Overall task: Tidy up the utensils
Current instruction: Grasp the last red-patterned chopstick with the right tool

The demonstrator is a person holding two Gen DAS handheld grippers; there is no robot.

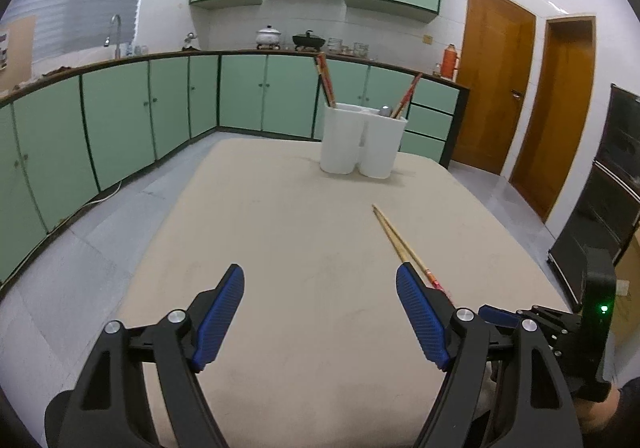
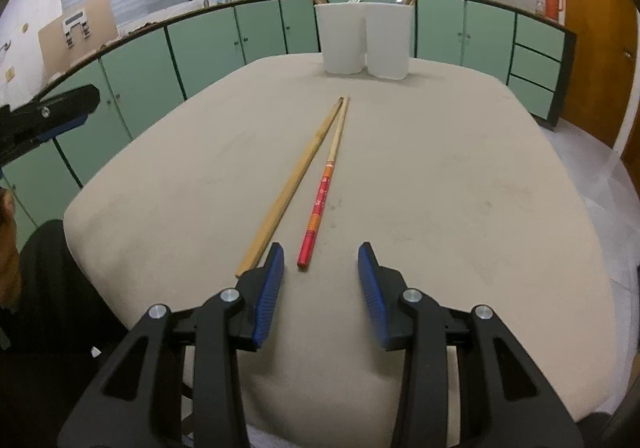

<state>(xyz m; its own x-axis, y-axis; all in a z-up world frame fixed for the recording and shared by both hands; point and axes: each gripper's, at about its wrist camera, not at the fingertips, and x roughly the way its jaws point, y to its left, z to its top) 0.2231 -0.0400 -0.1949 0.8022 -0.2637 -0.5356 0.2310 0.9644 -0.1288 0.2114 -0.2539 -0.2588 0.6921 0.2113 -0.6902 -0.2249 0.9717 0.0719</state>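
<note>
Left wrist view: the left gripper point(image 1: 320, 312) hangs above the near part of a beige-covered table point(image 1: 280, 232), its blue-padded fingers point(image 1: 218, 318) spread wide with nothing between them; a white utensil holder point(image 1: 362, 142) stands near the table's far edge, split into compartments, with red-patterned chopsticks point(image 1: 325, 82) leaning out of its left side and more chopsticks point(image 1: 408, 94) and a grey metal handle tip point(image 1: 385, 111) rising from its right side; two loose chopsticks point(image 1: 394, 236) lie together on the cloth right of centre, well short of the holder, their near ends hidden behind the right-hand finger; the right gripper point(image 1: 500, 318) shows at the lower right edge, too cut off here to judge its jaws; green cabinets point(image 1: 248, 92) and a wooden door point(image 1: 494, 80) fill the background.

Right wrist view: the right gripper point(image 2: 320, 288) sits low over the near table point(image 2: 460, 188), jaws parted and empty; a plain wooden chopstick point(image 2: 294, 182) and a red-handled chopstick point(image 2: 324, 184) lie flat just ahead of it, far tips touching, near ends splayed apart; the plain one's near end lies just beside the left-hand finger point(image 2: 269, 294), the red one's end just ahead of the gap between the fingers; the holder point(image 2: 366, 42) stands beyond them at the far edge; the left gripper point(image 2: 48, 114) juts in at the left edge.
</note>
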